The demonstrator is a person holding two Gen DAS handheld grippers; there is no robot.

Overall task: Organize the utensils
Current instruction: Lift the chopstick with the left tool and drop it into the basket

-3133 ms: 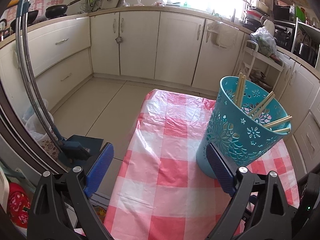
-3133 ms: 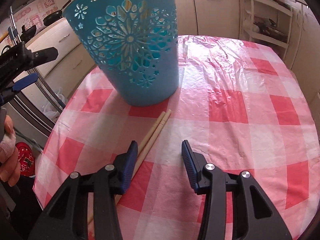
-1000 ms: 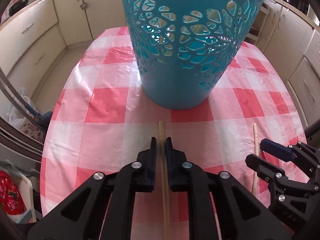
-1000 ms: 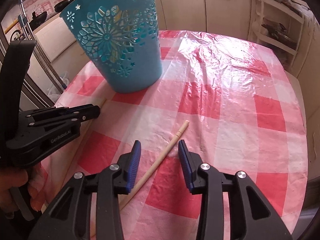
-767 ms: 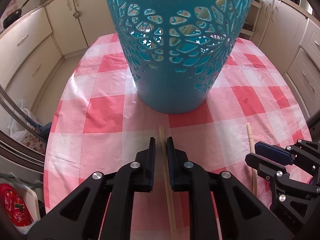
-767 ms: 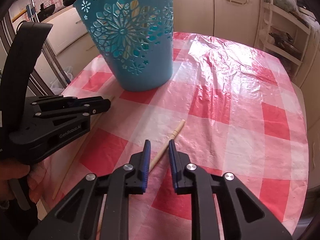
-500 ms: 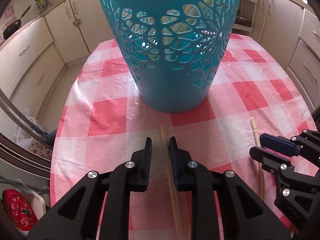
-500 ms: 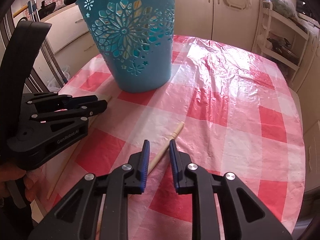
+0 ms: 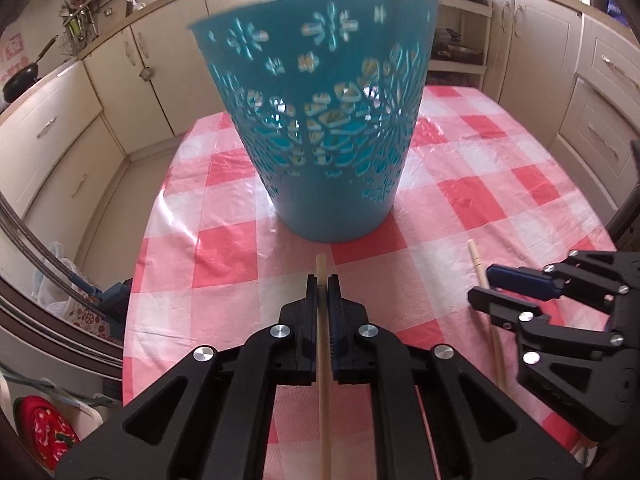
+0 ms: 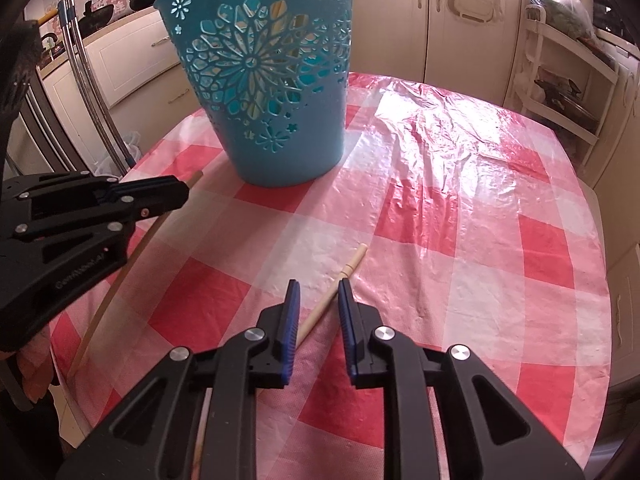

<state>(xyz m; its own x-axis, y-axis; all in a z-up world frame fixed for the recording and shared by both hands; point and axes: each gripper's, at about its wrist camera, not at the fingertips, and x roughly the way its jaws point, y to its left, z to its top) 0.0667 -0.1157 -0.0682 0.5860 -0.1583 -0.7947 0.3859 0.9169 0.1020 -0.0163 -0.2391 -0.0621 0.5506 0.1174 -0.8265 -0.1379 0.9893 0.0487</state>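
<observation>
A teal cut-out basket (image 9: 320,128) holding several chopsticks stands on the red-checked table (image 9: 500,184); it also shows in the right wrist view (image 10: 272,80). My left gripper (image 9: 321,286) is shut on a wooden chopstick (image 9: 322,360), held just above the cloth and pointing at the basket. It shows from the side in the right wrist view (image 10: 176,196) with its chopstick (image 10: 132,252). My right gripper (image 10: 318,292) is partly open around a second chopstick (image 10: 340,280) lying on the cloth, its pads apart from it. That gripper (image 9: 484,284) and chopstick (image 9: 480,276) show in the left wrist view.
Cream kitchen cabinets (image 9: 132,68) ring the table. A metal-pole rack (image 10: 92,84) stands at the table's left edge. An open shelf unit (image 10: 560,80) stands at the far right. The table's shiny right half (image 10: 460,140) carries nothing.
My left gripper has closed on its chopstick and lifted a little, backing from the basket. My right gripper, narrowed around the second chopstick, has hardly moved.
</observation>
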